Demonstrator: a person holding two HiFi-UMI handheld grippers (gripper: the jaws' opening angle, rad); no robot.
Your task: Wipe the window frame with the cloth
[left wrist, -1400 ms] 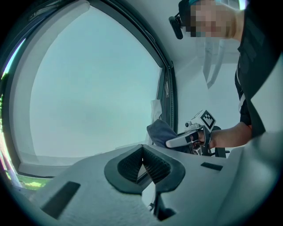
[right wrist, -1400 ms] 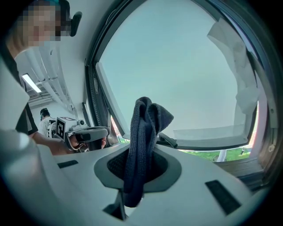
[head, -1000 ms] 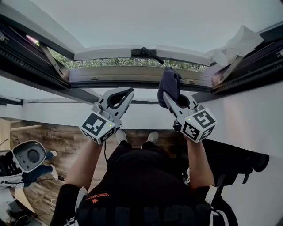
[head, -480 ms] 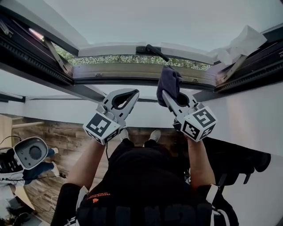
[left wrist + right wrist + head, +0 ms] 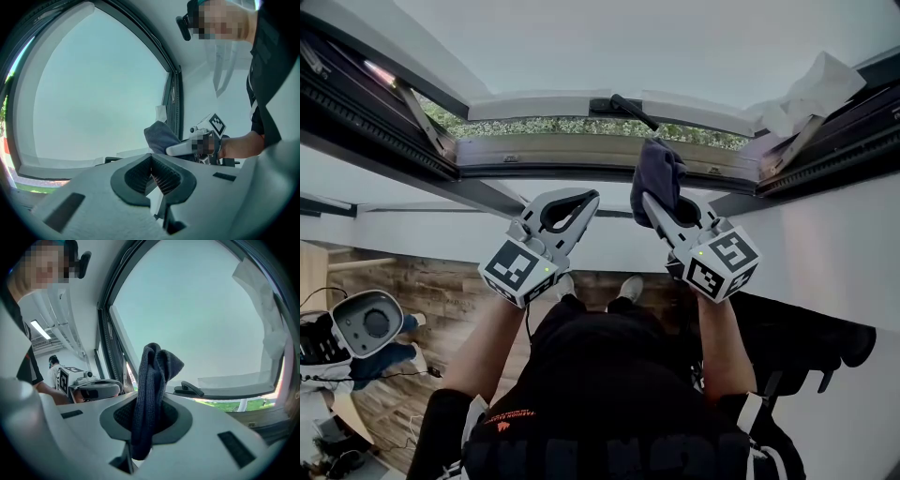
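A dark blue cloth [image 5: 657,176] is pinched in my right gripper [image 5: 661,202], and its bunched top reaches up to the lower rail of the window frame [image 5: 581,157]. In the right gripper view the cloth [image 5: 149,394] runs up between the shut jaws and folds over at the top. My left gripper [image 5: 581,202] is held beside it to the left, below the frame, shut with nothing in it [image 5: 152,174]. The tilted window sash carries a black handle [image 5: 626,108] at its middle.
A white crumpled sheet [image 5: 806,94] hangs at the frame's upper right corner. A metal stay [image 5: 427,117] props the sash on the left. Below are a white wall, a wooden floor [image 5: 422,291], a dark radiator [image 5: 806,337] and a round grey device [image 5: 366,323].
Both grippers have crept slightly up toward the frame. The cloth's top now lies a little nearer the lower rail. Neither gripper has changed its grip.
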